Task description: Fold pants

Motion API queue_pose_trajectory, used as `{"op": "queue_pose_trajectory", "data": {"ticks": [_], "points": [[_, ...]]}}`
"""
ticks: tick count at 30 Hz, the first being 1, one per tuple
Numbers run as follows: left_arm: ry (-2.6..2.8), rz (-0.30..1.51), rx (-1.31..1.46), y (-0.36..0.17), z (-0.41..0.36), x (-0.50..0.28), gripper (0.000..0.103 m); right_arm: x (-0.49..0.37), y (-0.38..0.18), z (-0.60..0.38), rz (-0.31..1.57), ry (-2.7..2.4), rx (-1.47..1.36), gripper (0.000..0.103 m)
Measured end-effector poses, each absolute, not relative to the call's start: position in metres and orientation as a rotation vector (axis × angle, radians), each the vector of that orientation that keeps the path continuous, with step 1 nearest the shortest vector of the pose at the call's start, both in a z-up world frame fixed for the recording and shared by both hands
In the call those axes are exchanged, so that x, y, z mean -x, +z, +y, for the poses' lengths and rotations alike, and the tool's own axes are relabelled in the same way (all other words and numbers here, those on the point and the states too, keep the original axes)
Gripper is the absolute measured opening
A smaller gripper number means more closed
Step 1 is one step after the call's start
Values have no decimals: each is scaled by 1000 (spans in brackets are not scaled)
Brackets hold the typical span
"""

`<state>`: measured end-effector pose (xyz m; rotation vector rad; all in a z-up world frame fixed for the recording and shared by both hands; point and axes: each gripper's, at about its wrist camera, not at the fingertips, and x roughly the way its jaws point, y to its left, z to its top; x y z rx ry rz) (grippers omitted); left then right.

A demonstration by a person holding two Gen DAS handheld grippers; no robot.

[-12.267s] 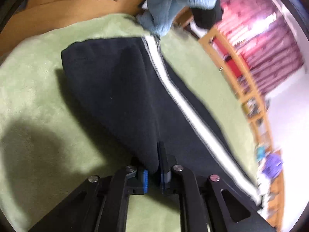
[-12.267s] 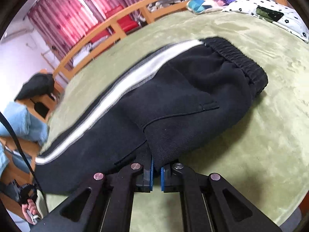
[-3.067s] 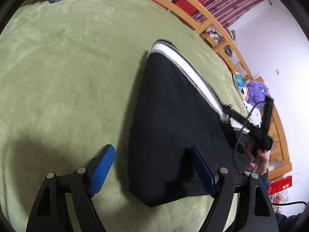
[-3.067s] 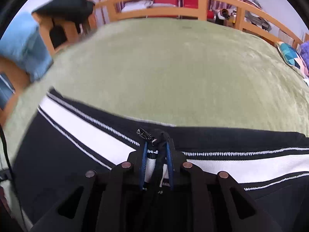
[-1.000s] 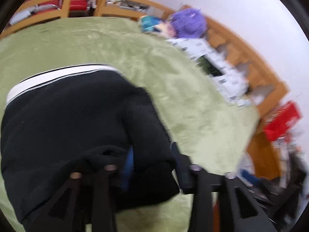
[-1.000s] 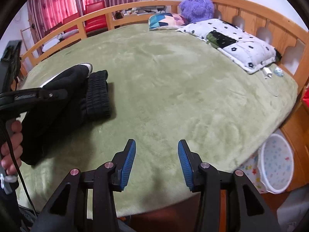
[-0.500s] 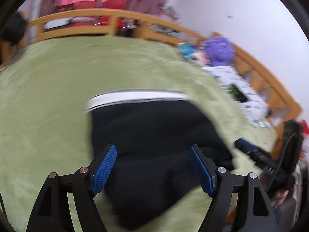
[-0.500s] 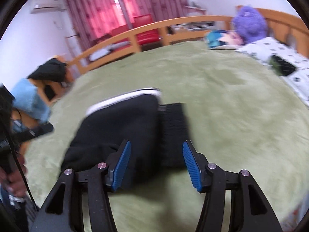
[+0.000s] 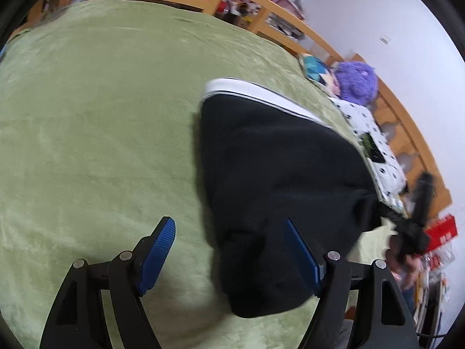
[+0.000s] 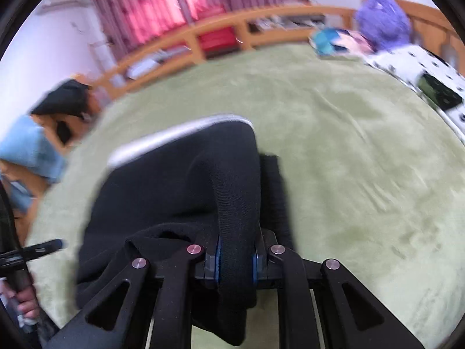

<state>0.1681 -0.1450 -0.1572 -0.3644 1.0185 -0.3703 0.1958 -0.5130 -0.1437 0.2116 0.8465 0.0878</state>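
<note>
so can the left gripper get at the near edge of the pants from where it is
Probably yes. The left gripper is open with the near edge of the pants already lying between its fingers, nothing over it. The right gripper is clamped on another fold, off to the side.

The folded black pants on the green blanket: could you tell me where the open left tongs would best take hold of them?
Probably the near corner of the black pants, approached from the bed's near edge. There the layers bunch into a thick lobe lying between the spread fingers of the left tongs, on the green blanket. The right tongs already clamp a similar fold.
</note>
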Motion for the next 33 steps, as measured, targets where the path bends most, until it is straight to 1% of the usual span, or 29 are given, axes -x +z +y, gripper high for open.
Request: {"op": "queue_pose_trajectory", "data": {"ticks": [2, 3, 4, 8, 11, 12, 13, 15, 17, 19, 20, 21, 23, 25, 28, 30, 32, 33], "points": [[-385, 1010, 340, -155, -150, -166, 76, -199, -159, -513, 915, 94, -174, 27], [-394, 1000, 335, -152, -151, -167, 76, -194, -157, -514, 907, 85, -154, 36], [-396, 994, 332, -151, -152, -168, 76, -187, -150, -516, 880, 58, -148, 41], [-402, 986, 363, -151, -158, -180, 76, -163, -111, -510, 708, 63, -211, 41], [-420, 988, 377, -157, -165, -183, 76, -174, -106, -477, 690, 185, -162, 41], [-404, 1006, 359, -162, -168, -184, 76, -180, -112, -467, 701, 206, -143, 38], [-396, 1037, 337, -172, -172, -185, 76, -188, -122, -457, 734, 228, -123, 32], [-402, 1097, 312, -189, -177, -182, 76, -201, -158, -442, 878, 266, -71, 22], [-423, 1158, 335, -206, -174, -174, 78, -191, -184, -436, 953, 276, -32, 22], [-440, 1177, 367, -211, -169, -168, 78, -172, -192, -427, 979, 288, 28, 22], [-446, 1177, 367, -210, -168, -165, 78, -162, -192, -422, 984, 280, 74, 22], [-452, 1162, 362, -206, -167, -163, 75, -157, -192, -421, 984, 273, 93, 22], [-460, 1105, 360, -191, -164, -160, 75, -149, -185, -426, 991, 268, 92, 20], [-490, 1049, 371, -176, -164, -163, 76, -143, -165, -433, 947, 275, 75, 18], [-510, 1002, 370, -166, -172, -175, 76, -135, -136, -447, 817, 245, 48, 18], [-492, 996, 346, -171, -182, -183, 76, -138, -134, -455, 784, 184, 46, 19], [-485, 1043, 303, -187, -190, -185, 75, -147, -148, -461, 827, 135, 51, 19], [-481, 1060, 268, -195, -195, -183, 75, -153, -158, -462, 859, 116, 73, 16]]}}
